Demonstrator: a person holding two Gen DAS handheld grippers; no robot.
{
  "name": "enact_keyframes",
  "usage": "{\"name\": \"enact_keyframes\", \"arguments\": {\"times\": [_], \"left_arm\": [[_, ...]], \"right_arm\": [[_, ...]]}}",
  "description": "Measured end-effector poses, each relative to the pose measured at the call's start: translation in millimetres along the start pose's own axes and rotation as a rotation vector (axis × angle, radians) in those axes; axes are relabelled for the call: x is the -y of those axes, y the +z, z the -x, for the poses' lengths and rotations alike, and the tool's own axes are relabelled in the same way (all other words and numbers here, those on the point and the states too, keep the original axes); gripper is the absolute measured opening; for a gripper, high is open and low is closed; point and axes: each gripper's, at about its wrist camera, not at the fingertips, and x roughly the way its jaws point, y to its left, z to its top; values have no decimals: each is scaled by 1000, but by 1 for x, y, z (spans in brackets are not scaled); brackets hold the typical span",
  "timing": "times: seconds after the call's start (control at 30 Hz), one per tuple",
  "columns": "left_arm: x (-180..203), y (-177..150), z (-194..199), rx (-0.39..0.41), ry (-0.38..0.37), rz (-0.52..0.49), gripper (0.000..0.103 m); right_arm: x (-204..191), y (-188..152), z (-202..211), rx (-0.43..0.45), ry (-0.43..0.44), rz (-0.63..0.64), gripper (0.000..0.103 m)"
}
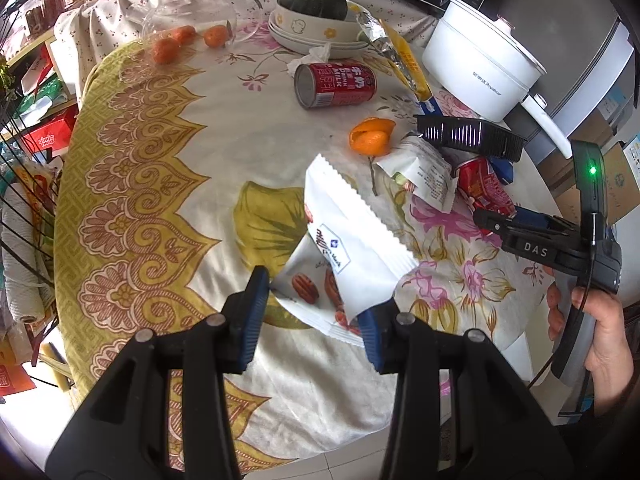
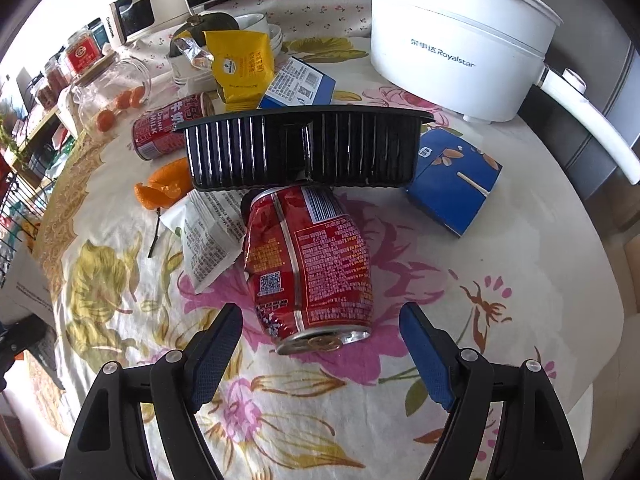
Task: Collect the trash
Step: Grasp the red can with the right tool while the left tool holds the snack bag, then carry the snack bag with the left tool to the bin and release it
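Note:
My left gripper [image 1: 314, 312] is open, its blue pads on either side of the lower end of a white nut snack wrapper [image 1: 340, 236] that lies on the tablecloth. My right gripper [image 2: 320, 344] is open just short of a crushed red can [image 2: 308, 260] lying on its side; the can's top end sits between the fingertips. The right gripper also shows in the left wrist view [image 1: 520, 232]. Other trash: a second red milk can [image 1: 336, 85], orange peel [image 1: 370, 136], a white wrapper [image 2: 208, 232], a yellow packet [image 2: 242, 68] and a black plastic tray [image 2: 304, 148].
A white electric pot [image 2: 460, 40] stands at the back right. Blue cartons [image 2: 452, 178] lie beside the tray. A bowl with a dark squash [image 1: 312, 0], a glass jar [image 1: 192, 8] and small oranges [image 1: 166, 49] sit at the back. A wire rack [image 1: 16, 184] stands left of the table.

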Motion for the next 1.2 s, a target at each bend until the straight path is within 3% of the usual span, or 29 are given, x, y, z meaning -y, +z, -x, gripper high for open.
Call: {"name": "enact_keyframes", "arguments": {"times": [0.1, 0.17, 0.2, 0.6, 1.2], "left_arm": [[3, 0, -1, -3, -5, -6, 44], [6, 0, -3, -5, -7, -13, 44], [8, 1, -3, -5, -8, -17, 44], [31, 0, -3, 4, -24, -63, 45], [81, -7, -3, 10, -95, -124, 44]], "right_arm": [[1, 0, -4, 4, -5, -4, 80], [1, 0, -3, 8, 16, 7, 64], [0, 0, -2, 7, 14, 15, 63], [8, -16, 42, 33, 16, 104, 62], [50, -51, 95, 34, -7, 85, 59]]}}
